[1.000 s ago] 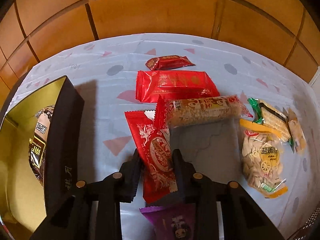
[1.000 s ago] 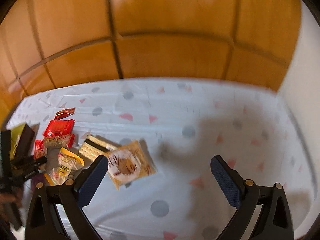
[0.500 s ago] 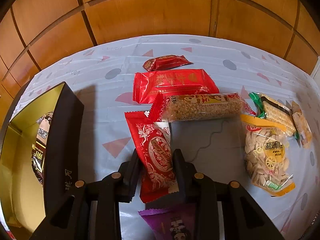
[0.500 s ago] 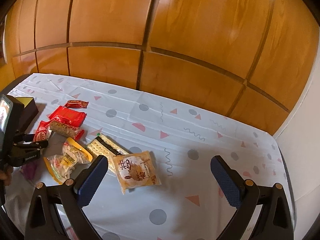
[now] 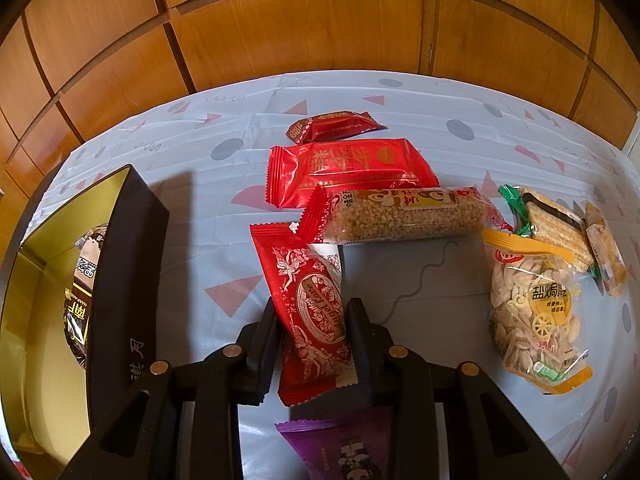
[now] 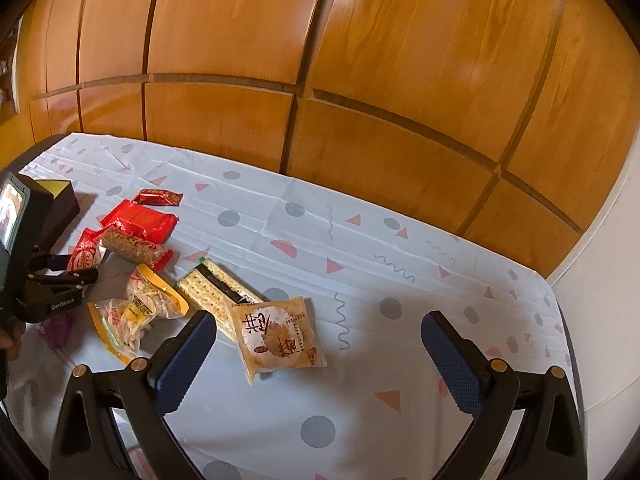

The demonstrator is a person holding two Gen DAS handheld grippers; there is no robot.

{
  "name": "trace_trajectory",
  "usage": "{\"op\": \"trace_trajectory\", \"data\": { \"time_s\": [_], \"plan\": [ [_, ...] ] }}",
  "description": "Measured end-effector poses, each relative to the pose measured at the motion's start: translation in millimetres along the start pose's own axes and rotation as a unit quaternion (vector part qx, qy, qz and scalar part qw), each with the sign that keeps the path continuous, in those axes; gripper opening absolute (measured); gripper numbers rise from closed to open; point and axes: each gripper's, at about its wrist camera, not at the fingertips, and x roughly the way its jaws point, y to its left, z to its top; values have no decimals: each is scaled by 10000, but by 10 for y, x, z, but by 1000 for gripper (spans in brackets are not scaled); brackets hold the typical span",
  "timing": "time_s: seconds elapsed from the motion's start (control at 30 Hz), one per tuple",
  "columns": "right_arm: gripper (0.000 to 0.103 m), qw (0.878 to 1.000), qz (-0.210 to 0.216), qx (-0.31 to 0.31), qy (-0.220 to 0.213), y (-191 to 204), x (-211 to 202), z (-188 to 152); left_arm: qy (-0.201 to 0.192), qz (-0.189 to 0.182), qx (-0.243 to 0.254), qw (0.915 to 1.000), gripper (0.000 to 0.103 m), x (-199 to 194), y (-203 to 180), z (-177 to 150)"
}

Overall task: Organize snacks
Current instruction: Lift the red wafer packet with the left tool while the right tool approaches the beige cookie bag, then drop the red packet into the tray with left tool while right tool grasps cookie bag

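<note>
My left gripper (image 5: pixel 314 316) is shut on a red snack packet with an oval label (image 5: pixel 310 304), its far end lying on the tablecloth. It also shows in the right wrist view (image 6: pixel 82 256), beside the left gripper (image 6: pixel 60 278). To its left stands a black box with a gold inside (image 5: pixel 120 280) holding a dark packet (image 5: pixel 80 296). My right gripper (image 6: pixel 318 344) is open and empty above the cloth, near an orange pastry packet (image 6: pixel 276 338).
On the cloth lie a big red packet (image 5: pixel 348 170), a small dark red one (image 5: pixel 332 126), a sesame bar (image 5: pixel 404 212), a seed bag (image 5: pixel 534 312), crackers (image 5: pixel 554 226) and a purple packet (image 5: pixel 344 446). Wood panelling (image 6: pixel 320 80) stands behind the table.
The left gripper stays shut on the red oval-label packet and has shifted little. The right wrist view has swung and steadied, showing the snacks from farther right.
</note>
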Motion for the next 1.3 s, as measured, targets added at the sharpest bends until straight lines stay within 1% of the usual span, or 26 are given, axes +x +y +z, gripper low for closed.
{"op": "trace_trajectory", "data": {
  "time_s": [0.17, 0.3, 0.4, 0.5, 0.53, 0.57, 0.6, 0.63, 0.67, 0.73, 0.8, 0.87, 0.9, 0.93, 0.97, 1.0, 1.03, 1.07, 1.1, 1.13, 1.17, 1.23, 1.3],
  "plan": [
    [103, 9999, -11, -63, 133, 19, 64, -19, 50, -36, -2, 10000, 31, -5, 16, 25],
    [103, 9993, -9, -71, 357, 19, 191, -38, 82, -268, -141, 9995, 29, -71, 78, 17],
    [103, 9978, 168, 43, 641, -1, 311, -64, -100, -443, -180, 9988, 29, -228, 94, -33],
    [102, 9937, 394, 464, 937, -119, 433, -102, -314, -705, -145, 9969, 29, -432, 106, -106],
    [99, 9921, 449, 624, 988, -170, 457, -114, -370, -760, -108, 9964, 29, -486, 102, -128],
    [92, 9889, 498, 895, 1072, -261, 492, -133, -428, -820, -59, 9957, 29, -545, 98, -153],
    [87, 9862, 519, 1090, 1134, -323, 521, -158, -473, -893, -22, 9949, 29, -597, 99, -179],
    [76, 9808, 571, 1400, 1235, -428, 562, -182, -502, -962, -2, 9941, 29, -633, 102, -197],
    [68, 9727, 687, 1755, 1352, -542, 610, -217, -523, -1061, 6, 9930, 29, -676, 112, -222],
    [61, 9588, 902, 2236, 1504, -687, 676, -282, -518, -1202, -38, 9914, 29, -726, 130, -263],
    [61, 9506, 1044, 2491, 1531, -754, 700, -310, -519, -1313, -64, 9900, 29, -782, 145, -305],
    [61, 9424, 1273, 2690, 1528, -767, 722, -309, -508, -1399, -79, 9888, 29, -824, 163, -340],
    [61, 9357, 1500, 2790, 1555, -752, 742, -307, -501, -1434, -84, 9884, 29, -847, 171, -361],
    [62, 9309, 1663, 2838, 1590, -730, 765, -308, -504, -1457, -71, 9880, 29, -874, 174, -376],
    [69, 9261, 1778, 2904, 1623, -722, 787, -306, -529, -1466, -53, 9878, 29, -908, 176, -393],
    [74, 9186, 1876, 3057, 1659, -716, 823, -306, -564, -1473, -37, 9875, 29, -950, 181, -417],
    [87, 9037, 2041, 3376, 1665, -729, 876, -322, -610, -1475, -9, 9872, 29, -991, 187, -427],
    [93, 8885, 2219, 3665, 1646, -739, 925, -339, -656, -1478, 12, 9868, 29, -1030, 196, -435],
    [93, 8692, 2440, 3966, 1661, -734, 1003, -362, -689, -1488, 24, 9865, 29, -1064, 208, -444],
    [93, 8542, 2577, 4176, 1720, -713, 1081, -384, -721, -1511, 31, 9859, 29, -1093, 225, -448],
    [93, 8526, 2558, 4200, 1767, -691, 1120, -385, -732, -1542, 15, 9853, 29, -1110, 246, -449],
    [93, 8636, 2275, 4067, 1927, -625, 1186, -387, -761, -1602, -38, 9841, 29, -1138, 286, -449],
    [93, 8637, 2241, 4013, 2068, -581, 1258, -383, -779, -1630, -125, 9835, 29, -1160, 337, -445]
  ]
}}
